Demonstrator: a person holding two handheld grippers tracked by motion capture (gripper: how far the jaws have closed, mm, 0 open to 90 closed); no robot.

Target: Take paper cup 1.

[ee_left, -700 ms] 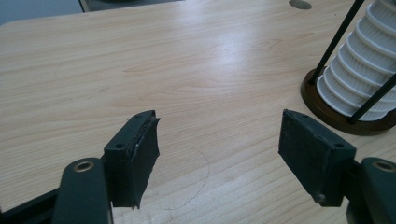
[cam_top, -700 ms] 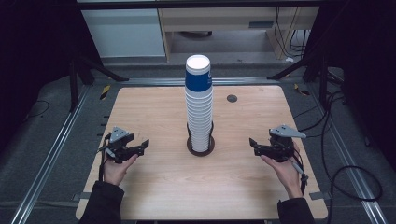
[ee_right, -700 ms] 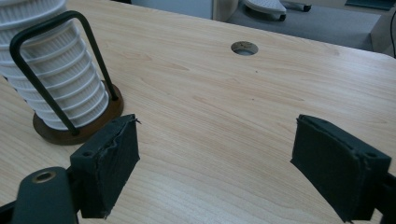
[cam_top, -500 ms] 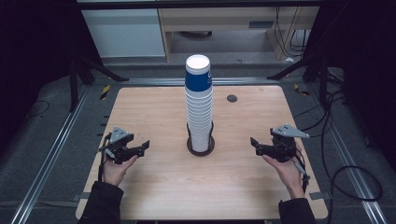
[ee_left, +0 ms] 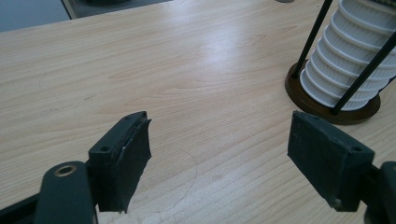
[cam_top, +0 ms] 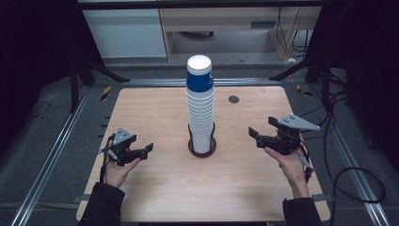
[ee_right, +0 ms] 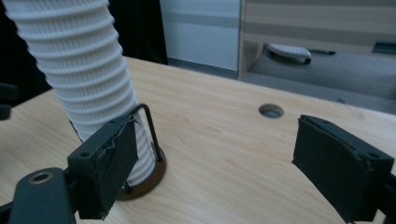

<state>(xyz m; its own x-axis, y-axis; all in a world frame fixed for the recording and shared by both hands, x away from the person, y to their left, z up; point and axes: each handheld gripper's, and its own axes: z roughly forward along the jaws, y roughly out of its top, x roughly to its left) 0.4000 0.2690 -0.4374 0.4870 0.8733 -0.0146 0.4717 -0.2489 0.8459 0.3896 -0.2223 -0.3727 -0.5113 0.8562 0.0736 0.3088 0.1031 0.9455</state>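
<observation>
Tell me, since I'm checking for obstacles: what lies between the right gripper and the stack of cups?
Nothing: in the high view, bare wooden table separates the right gripper from the stack of cups in its holder.

A stack of cups [cam_top: 200, 106] stands in a holder [cam_top: 202, 146] at the middle of the table [cam_top: 155, 188]. Left of the stack is the left gripper [cam_top: 141, 151]; right of it, the right gripper [cam_top: 256, 136]; behind it to the right, a hole [cam_top: 234, 99] in the tabletop.

Grey carpeted floor [cam_top: 42, 141] surrounds the wooden table [cam_top: 155, 108]; a white cabinet [cam_top: 127, 33] and beige shelf unit [cam_top: 221, 21] stand upper centre, dim corners
</observation>
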